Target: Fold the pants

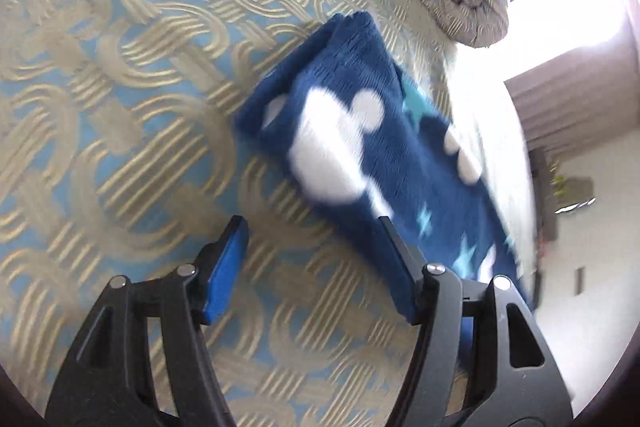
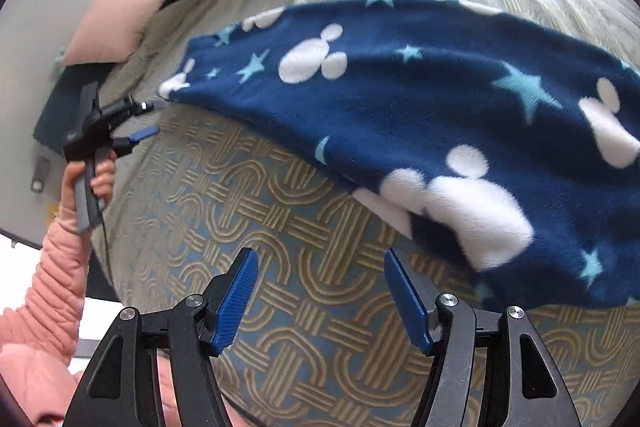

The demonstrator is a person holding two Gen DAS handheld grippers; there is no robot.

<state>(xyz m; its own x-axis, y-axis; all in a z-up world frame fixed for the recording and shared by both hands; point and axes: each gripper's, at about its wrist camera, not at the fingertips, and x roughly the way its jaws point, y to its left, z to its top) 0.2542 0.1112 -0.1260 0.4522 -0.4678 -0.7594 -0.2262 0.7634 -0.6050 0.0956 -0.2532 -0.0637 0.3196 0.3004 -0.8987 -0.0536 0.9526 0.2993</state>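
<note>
Both hand-held grippers stand wide and empty: the left hand-held gripper (image 1: 314,267) hovers beside one end of the pants (image 1: 360,131), the right hand-held gripper (image 2: 320,291) just off their near edge. The blue fleece pants lie in a long strip across the patterned bed cover (image 2: 280,219). For a neat next fold, I would pinch one short end at both corners, keep all layers together, and carry it squarely onto the other end.

Fuzzy fleece pants (image 2: 400,115) on a woven, ribbed-pattern bedspread (image 2: 280,227), matt.
</note>
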